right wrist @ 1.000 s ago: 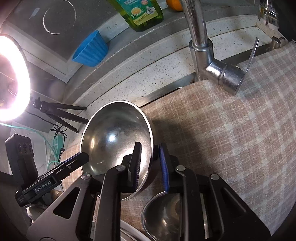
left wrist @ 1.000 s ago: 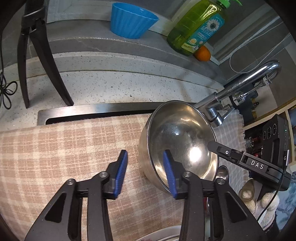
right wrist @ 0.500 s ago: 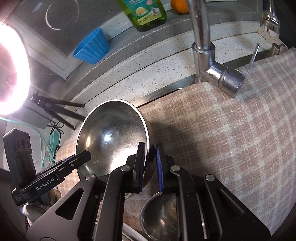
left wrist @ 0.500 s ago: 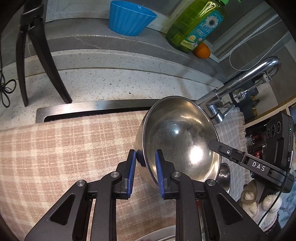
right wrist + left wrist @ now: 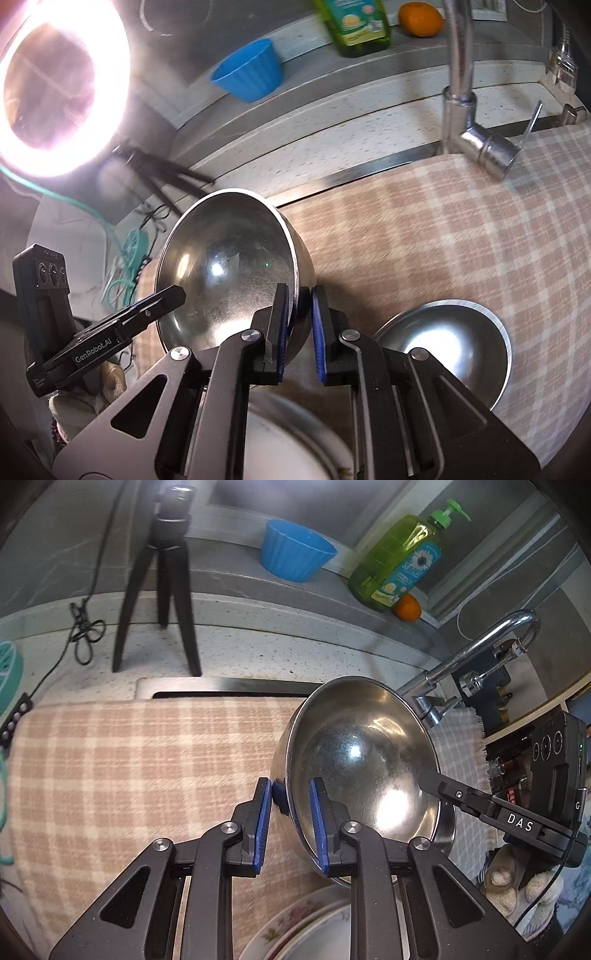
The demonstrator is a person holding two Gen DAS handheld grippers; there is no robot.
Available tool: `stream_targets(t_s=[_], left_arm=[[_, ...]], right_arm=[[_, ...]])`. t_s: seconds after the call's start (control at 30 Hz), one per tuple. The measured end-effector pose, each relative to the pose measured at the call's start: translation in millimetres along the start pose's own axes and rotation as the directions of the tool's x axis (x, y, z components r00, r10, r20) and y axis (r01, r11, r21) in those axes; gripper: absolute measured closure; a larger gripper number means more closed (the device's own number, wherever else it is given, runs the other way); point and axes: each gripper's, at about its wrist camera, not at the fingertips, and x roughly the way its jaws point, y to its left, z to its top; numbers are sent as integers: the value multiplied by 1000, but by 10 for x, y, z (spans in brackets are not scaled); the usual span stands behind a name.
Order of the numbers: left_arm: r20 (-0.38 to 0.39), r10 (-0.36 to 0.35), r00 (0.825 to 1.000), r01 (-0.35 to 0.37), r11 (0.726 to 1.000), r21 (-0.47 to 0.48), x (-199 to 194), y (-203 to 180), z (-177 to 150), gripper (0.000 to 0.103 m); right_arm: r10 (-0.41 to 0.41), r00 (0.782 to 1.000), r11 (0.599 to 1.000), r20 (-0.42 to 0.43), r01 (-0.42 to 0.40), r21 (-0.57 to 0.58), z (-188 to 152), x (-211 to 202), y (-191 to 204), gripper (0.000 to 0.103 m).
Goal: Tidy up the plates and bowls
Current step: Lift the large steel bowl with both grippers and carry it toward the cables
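A large steel bowl (image 5: 362, 760) is held tilted above the checked cloth (image 5: 129, 768), gripped from both sides. My left gripper (image 5: 290, 823) is shut on its near rim. My right gripper (image 5: 299, 332) is shut on the opposite rim of the same steel bowl (image 5: 229, 266). A smaller steel bowl (image 5: 450, 347) rests on the cloth (image 5: 443, 229) to the right of my right gripper. A floral plate (image 5: 295, 923) lies under my left gripper. A white plate (image 5: 288, 443) lies under my right gripper.
A tap (image 5: 480, 646) rises at the sink's back edge. On the ledge stand a blue cup (image 5: 295, 550), a green soap bottle (image 5: 399, 561) and an orange (image 5: 406, 607). A black tripod (image 5: 166, 590) stands on the counter. A ring light (image 5: 59, 81) glares at left.
My left gripper closed on the big bowl's rim. Both grippers have lifted the bowl up off the smaller bowl, and the views have pulled back.
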Motion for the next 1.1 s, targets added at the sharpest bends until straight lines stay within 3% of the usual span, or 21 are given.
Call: stream_targets(t_s=[0.53, 1.1], left_arm=[[88, 87, 992, -76, 991, -112, -781, 471, -613, 84], [106, 167, 980, -131, 950, -285, -1281, 1041, -1421, 84]], right_arm=[[96, 992, 984, -77, -106, -146, -667, 6, 776, 91], [141, 962, 945, -232, -201, -259, -1318, 337, 1453, 90]])
